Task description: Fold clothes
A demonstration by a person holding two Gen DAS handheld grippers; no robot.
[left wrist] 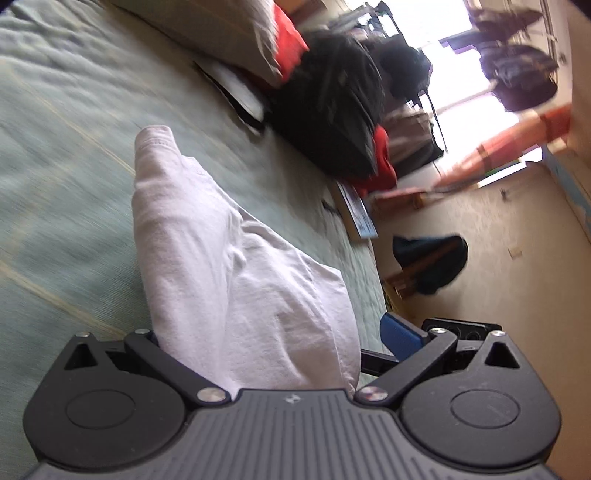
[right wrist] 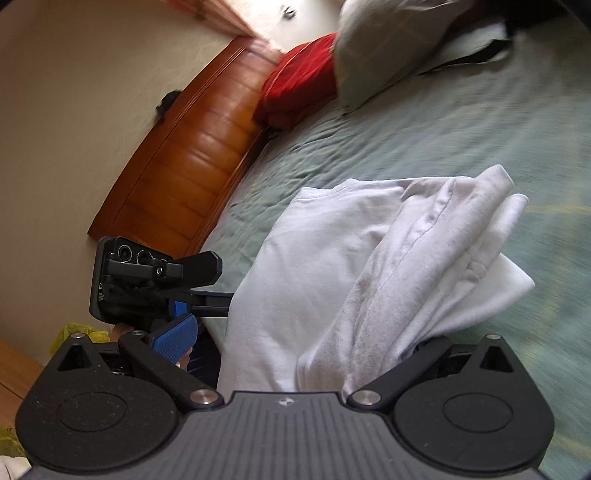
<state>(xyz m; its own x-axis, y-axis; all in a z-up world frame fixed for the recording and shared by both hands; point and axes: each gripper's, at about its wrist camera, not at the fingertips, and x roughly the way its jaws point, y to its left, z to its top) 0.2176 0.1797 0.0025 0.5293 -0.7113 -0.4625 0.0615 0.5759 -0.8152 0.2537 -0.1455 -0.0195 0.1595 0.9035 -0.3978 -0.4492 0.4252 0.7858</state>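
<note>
Left wrist view. The left claw (left wrist: pixel 258 354) is clenched on a white garment (left wrist: pixel 229 251), which rises out from between its fingers and drapes ahead and to the left over a green bedspread (left wrist: pixel 66 155). Ahead of the claw lies a grey pillow (left wrist: pixel 207 33) with a red cushion (left wrist: pixel 288 40) beside it; further right sits a black bag (left wrist: pixel 332 103). To the claw's right a blue finger pad (left wrist: pixel 400 332) of the other claw shows just beside the cloth, and beyond it — on the floor — lies a dark bundle (left wrist: pixel 432 262). The picture is blurred.

Right wrist view. To the left of the right claw (right wrist: pixel 295 354) stands a wooden headboard (right wrist: pixel 192 147); nearer, the left claw (right wrist: pixel 218 295) holds the garment's left edge. The right claw's own blue pad (right wrist: pixel 175 334) shows at its left side, apart from the cloth, so the fingers stand spread wide, yet the white garment (right wrist: pixel 332 258) bunches down between them — whether it is grasped I cannot tell. The folded layers (right wrist: pixel 469 229) fan out ahead and to the right over the bedspread (right wrist: pixel 443 129). Far ahead lie the red cushion (right wrist: pixel 303 77) and grey pillow (right wrist: pixel 388 48).
</note>
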